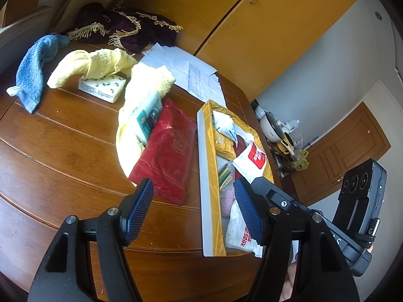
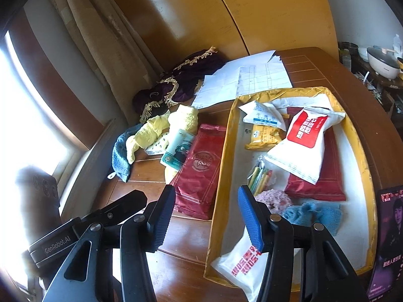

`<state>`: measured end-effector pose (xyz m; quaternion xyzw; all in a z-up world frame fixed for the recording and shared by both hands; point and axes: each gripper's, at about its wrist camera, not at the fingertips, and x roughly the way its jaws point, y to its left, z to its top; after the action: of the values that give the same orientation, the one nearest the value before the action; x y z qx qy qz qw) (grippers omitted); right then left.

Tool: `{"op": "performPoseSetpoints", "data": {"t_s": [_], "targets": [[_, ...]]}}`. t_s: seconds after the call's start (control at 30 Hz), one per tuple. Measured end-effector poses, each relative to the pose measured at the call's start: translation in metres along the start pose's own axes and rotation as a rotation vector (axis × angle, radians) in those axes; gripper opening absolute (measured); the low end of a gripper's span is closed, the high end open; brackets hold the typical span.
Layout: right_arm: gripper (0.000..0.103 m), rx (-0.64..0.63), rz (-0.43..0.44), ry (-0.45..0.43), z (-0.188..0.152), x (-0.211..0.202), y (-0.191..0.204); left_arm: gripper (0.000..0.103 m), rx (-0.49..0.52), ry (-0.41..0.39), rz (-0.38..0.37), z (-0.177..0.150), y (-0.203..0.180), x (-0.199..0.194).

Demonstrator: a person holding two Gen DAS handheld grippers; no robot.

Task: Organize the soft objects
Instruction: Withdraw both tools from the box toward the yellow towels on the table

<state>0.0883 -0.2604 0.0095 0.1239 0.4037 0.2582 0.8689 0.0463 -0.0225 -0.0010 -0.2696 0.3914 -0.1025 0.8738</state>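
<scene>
Risk: red foil pouch (image 1: 166, 151) at 12 o'clock slips; left gripper (image 1: 194, 211) and right gripper (image 2: 206, 216) jaws apart, empty, tray rim (image 2: 221, 176) snagging.

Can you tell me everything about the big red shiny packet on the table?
The red packet is a flat, glossy foil pouch with a round printed emblem and crimped ends. It lies sealed on the wooden table, just outside the yellow-edged tray. A yellow towel and a small teal packet lie against its far side. No gripper touches it.

A home: wooden table (image 1: 63, 151), curtains (image 2: 100, 37), yellow wardrobe (image 1: 252, 25), rice cooker (image 2: 382, 63).
</scene>
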Motion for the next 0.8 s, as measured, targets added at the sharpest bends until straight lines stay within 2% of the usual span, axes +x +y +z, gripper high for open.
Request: {"op": "performPoseSetpoints", "data": {"t_s": [0.8], "targets": [[0.054, -0.022, 0.018, 0.061, 0.004, 0.03, 0.021, 0.066, -0.033, -0.017, 0.024, 0.006, 0.022, -0.006]]}}
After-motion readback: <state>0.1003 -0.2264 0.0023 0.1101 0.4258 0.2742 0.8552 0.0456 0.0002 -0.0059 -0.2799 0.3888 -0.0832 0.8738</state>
